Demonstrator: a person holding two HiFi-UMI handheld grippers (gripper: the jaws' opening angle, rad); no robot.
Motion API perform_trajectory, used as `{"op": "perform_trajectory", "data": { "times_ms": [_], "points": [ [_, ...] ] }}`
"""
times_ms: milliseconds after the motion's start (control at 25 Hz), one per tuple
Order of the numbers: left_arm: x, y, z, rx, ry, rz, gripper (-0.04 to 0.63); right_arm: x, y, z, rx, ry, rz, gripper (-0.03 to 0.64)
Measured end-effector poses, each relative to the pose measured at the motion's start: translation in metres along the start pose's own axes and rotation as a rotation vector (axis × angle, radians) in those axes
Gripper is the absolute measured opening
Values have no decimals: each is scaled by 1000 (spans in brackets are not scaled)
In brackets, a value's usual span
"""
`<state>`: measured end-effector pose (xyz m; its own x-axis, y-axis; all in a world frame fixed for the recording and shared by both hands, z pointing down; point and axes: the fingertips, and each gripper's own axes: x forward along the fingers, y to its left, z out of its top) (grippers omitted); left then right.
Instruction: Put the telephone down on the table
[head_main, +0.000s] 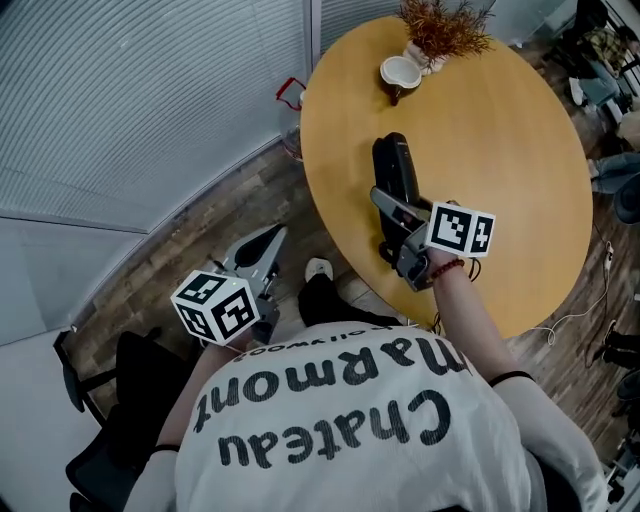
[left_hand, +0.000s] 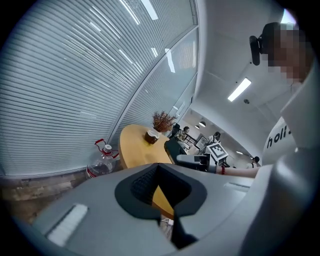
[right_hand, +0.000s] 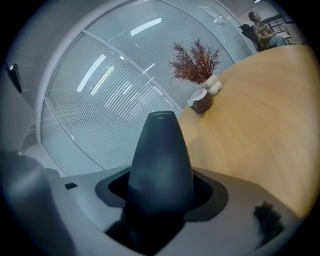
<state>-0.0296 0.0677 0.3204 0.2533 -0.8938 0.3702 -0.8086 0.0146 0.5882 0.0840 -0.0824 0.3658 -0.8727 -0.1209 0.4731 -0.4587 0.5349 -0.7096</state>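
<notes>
left gripper (head_main: 266, 250) hangs clenched on nothing by the hip, while right gripper (head_main: 398, 222) clamps the near end of the telephone (head_main: 394, 168), seemingly a stiff, light, slick handset, over the table (head_main: 500, 130).

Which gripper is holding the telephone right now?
The right gripper, over the table, clamped on the black telephone. The left gripper hangs empty, off the table's edge.

White shirt (head_main: 350, 440), black lettering (head_main: 330, 400), red bracelet (head_main: 447, 267)
</notes>
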Motion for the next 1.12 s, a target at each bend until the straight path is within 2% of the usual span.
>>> {"op": "perform_trajectory", "data": {
  "times_ms": [120,440,720,1120],
  "points": [
    [9,1,-9,1,-6,5,6,1,-14,-8,10,2,13,305],
    [16,-9,-8,9,30,-8,6,4,-11,-7,39,-11,42,305],
    [29,-20,5,44,18,-30,6,8,-14,-6,46,-22,63,305],
    [48,-23,9,83,65,-66,6,21,-19,2,33,-3,15,305]
  ]
}}
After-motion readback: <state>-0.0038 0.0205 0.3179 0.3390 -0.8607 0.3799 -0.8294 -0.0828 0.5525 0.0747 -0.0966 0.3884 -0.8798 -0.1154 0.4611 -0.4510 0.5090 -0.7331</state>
